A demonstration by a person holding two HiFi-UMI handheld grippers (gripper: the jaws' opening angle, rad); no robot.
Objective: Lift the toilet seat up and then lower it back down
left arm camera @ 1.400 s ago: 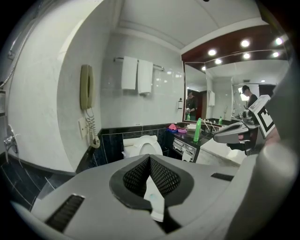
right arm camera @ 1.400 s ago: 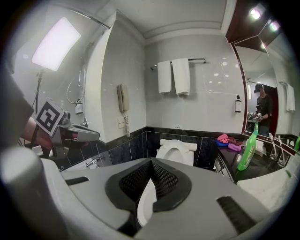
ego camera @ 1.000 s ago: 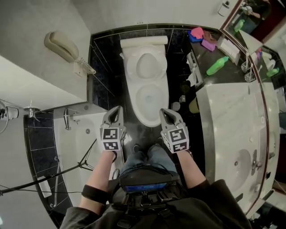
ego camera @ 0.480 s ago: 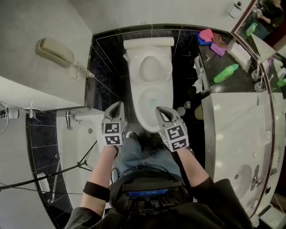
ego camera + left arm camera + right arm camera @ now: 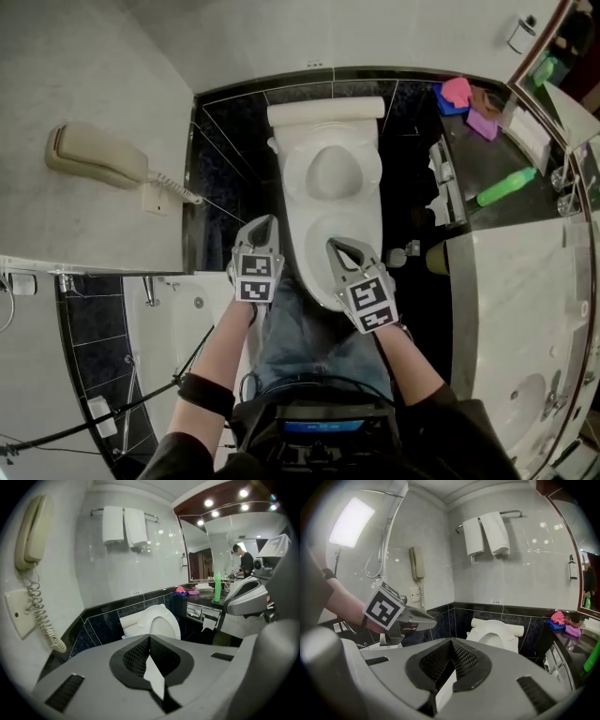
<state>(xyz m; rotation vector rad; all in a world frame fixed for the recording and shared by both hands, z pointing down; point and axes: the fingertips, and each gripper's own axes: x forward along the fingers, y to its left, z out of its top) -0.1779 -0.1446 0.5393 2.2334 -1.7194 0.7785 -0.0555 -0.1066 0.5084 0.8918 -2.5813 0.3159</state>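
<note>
Two empty tools, the left gripper (image 5: 262, 223) and right gripper (image 5: 336, 247), jaws clenched shut, hover over the front of the seat (image 5: 366, 223), apparently down on the toilet (image 5: 325, 112), seemingly placed to hook its rim upward.

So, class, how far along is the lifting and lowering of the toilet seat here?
Done: nothing; the seat seems down, with the lid upright. In hand: left gripper and right gripper, both shut and empty, short of the seat. Left: lift, then lower.
</note>
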